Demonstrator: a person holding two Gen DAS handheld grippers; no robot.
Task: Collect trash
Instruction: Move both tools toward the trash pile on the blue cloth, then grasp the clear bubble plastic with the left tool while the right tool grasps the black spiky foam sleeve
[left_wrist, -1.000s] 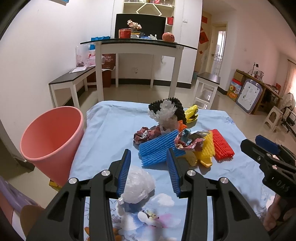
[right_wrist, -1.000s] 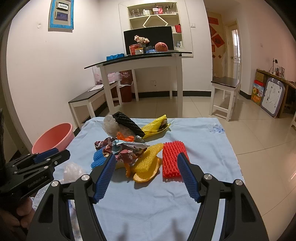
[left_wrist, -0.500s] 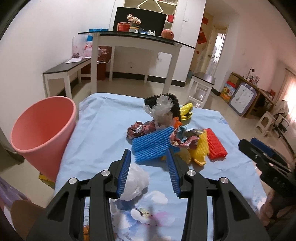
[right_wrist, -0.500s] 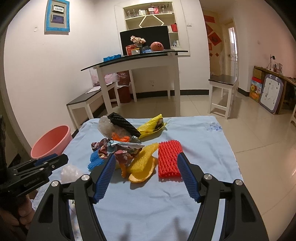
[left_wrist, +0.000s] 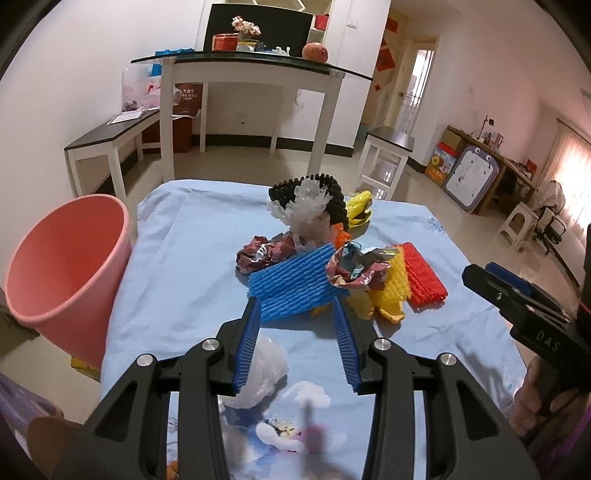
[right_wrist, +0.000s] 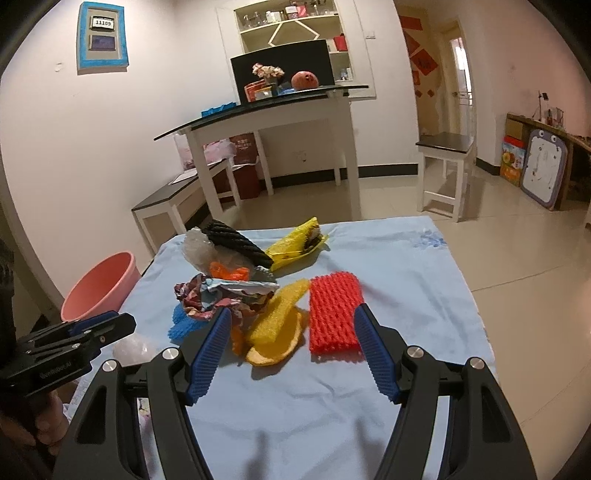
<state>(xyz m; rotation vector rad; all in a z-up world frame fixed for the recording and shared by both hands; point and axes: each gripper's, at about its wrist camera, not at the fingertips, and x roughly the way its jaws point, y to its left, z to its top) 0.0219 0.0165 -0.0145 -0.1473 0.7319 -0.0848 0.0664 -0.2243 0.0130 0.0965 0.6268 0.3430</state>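
Note:
A pile of trash lies on the blue cloth: a blue foam net (left_wrist: 295, 284), crumpled wrappers (left_wrist: 354, 266), a yellow foam net (right_wrist: 277, 317), a red foam net (right_wrist: 334, 314), a black net (left_wrist: 332, 192) and a yellow bag (right_wrist: 295, 240). My left gripper (left_wrist: 295, 314) is open just short of the blue net. A clear plastic bag (left_wrist: 266, 365) lies against its left finger, unpinched. My right gripper (right_wrist: 291, 314) stands open above the yellow and red nets, with nothing between its pads. A pink bin (left_wrist: 66, 269) stands beside the table's left edge.
The right gripper (left_wrist: 491, 275) shows at the right of the left wrist view, and the left gripper (right_wrist: 118, 321) at the lower left of the right wrist view. A tall white table (right_wrist: 273, 114), a bench (left_wrist: 110, 136) and a stool (right_wrist: 443, 147) stand on the floor beyond.
The left gripper has tilted a little, so the bin has slid left in its view. The clear bag stays by its left finger. The right gripper has kept still.

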